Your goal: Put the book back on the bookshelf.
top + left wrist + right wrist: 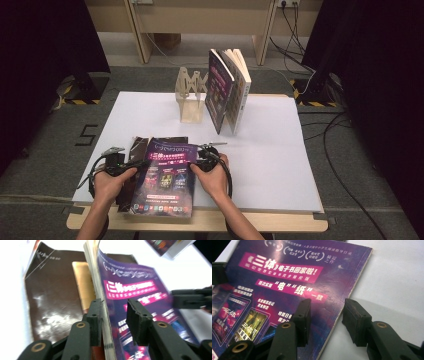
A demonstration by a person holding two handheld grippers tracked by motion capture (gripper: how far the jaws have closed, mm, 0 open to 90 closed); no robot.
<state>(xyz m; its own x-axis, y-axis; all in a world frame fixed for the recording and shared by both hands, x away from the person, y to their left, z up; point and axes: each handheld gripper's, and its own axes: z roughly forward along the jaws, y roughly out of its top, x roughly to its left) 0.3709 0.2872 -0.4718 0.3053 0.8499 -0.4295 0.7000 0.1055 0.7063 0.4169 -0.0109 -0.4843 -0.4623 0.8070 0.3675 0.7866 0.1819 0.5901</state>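
Both grippers' fingers astride purple book (166,176)

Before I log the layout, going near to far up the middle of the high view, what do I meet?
Purple-covered book held between the two grippers → bare white table sheet → wooden book stand and the two upright books beside it.

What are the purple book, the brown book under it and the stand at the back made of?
Purple book: paper, glossy printed soft cover; glare, bending cover and page edges show. Brown book: likely glossy card or leatherette; shiny, creased. Stand: looks like pale, unfinished thin plywood in flat slotted pieces.
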